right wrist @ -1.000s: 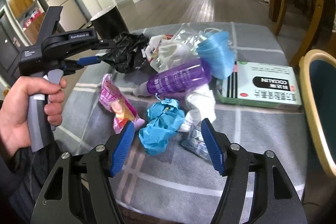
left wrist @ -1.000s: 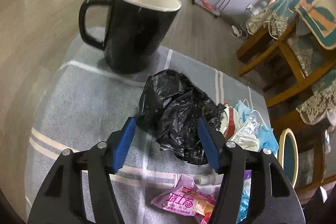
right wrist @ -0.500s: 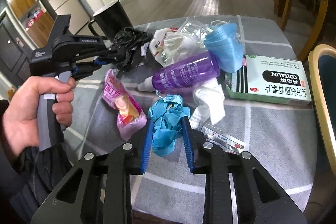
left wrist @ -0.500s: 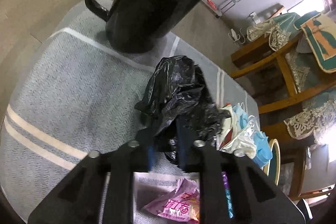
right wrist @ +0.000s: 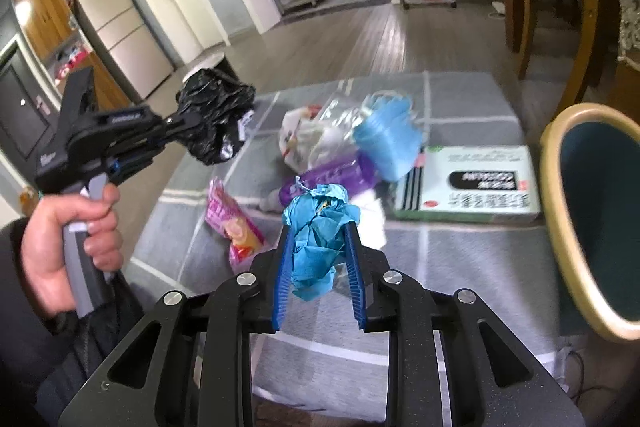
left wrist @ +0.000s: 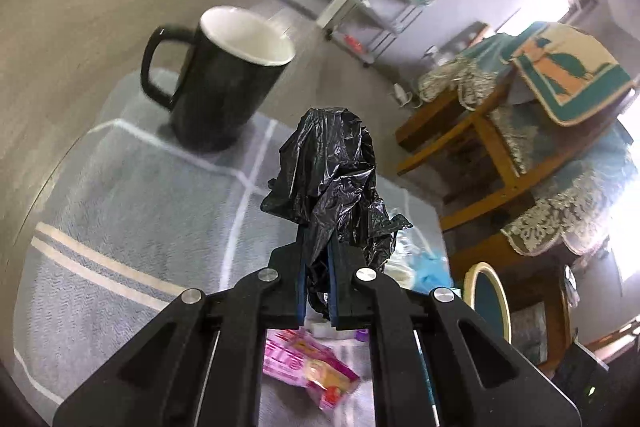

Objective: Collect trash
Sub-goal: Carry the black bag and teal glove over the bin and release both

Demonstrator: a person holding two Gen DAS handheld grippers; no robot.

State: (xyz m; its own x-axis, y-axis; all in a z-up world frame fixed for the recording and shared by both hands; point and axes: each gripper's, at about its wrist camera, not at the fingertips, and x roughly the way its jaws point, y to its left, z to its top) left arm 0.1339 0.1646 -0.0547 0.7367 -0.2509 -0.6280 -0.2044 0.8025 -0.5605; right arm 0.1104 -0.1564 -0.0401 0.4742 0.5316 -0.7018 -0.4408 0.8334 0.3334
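Left gripper (left wrist: 318,281) fingers clamped on black bag (left wrist: 332,179), lifted above surface (left wrist: 132,211), near mug (left wrist: 224,83). Bag looks light, soft, crinkly; stands tall, points up and away.

Right gripper (right wrist: 318,275) fingers squeezed on blue paper ball (right wrist: 318,239), also lifted. Looks light, squashy; grab middle. Long way up-down.

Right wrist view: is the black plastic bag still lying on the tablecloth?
No, the left gripper holds the black plastic bag clamped in the air above the tablecloth.
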